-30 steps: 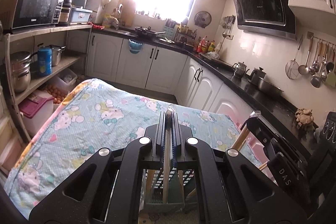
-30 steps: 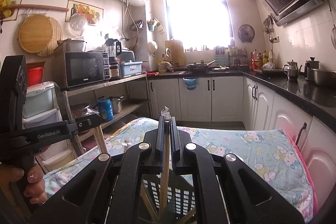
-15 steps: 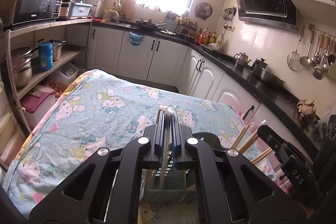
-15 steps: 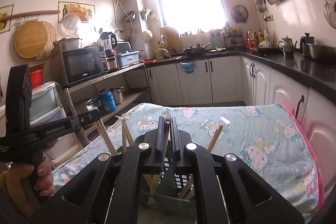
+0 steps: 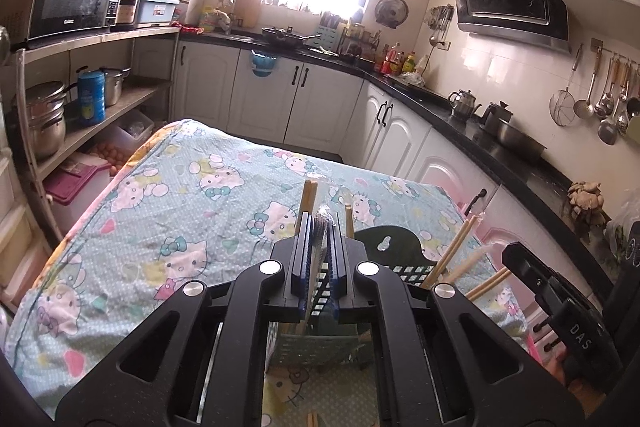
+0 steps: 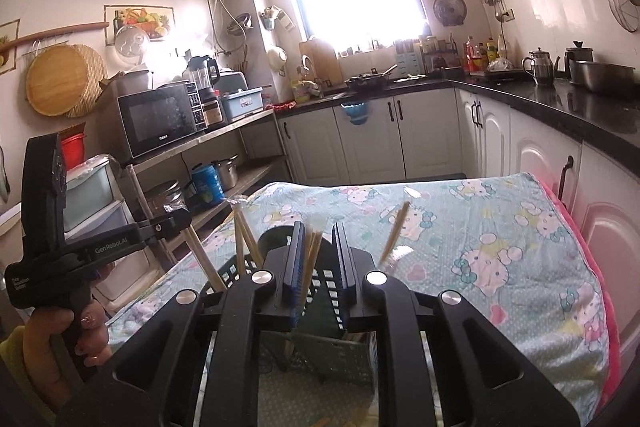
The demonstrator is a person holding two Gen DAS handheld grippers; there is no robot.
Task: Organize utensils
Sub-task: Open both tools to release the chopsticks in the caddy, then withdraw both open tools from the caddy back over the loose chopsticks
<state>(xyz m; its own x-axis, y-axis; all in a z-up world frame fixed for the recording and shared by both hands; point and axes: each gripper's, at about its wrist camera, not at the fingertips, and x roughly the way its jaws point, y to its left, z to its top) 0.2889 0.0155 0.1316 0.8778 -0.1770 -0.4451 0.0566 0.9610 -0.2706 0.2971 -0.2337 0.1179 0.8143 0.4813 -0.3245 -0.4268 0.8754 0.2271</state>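
Both tools sit over the green slotted utensil basket point(image 6: 340, 351), which stands on the counter's cartoon-cat cloth point(image 5: 180, 211), near its front edge.

Left tool point(image 5: 320, 227): pads pressed together, pinching a clear-wrapped pair of chopsticks point(image 5: 320, 247). The wrapper tip pokes out above the pads and the pair runs down toward the basket. In the right wrist view the same tool point(image 6: 176, 217) comes in from the left, gripping that wrapped pair point(image 6: 200, 255) at its top, with the lower end inside the basket. A hand point(image 6: 56, 339) holds its handle.

Right tool point(image 6: 318, 227): jaws spreading apart, gap visible. A bamboo chopstick pair point(image 6: 310, 267) stands between them, leaning against the left pad; the right pad is clear of it. Its lower end is in the basket.

More chopsticks stand loose in the basket: a few point(image 6: 244, 243) left of the right tool, a blurred one point(image 6: 394, 231) on its right. From the left wrist view, other sticks point(image 5: 456, 247) lean out on the right, next to the right tool's body point(image 5: 560, 311).

Basket's back wall has a dark hanging tab point(image 5: 386, 243).
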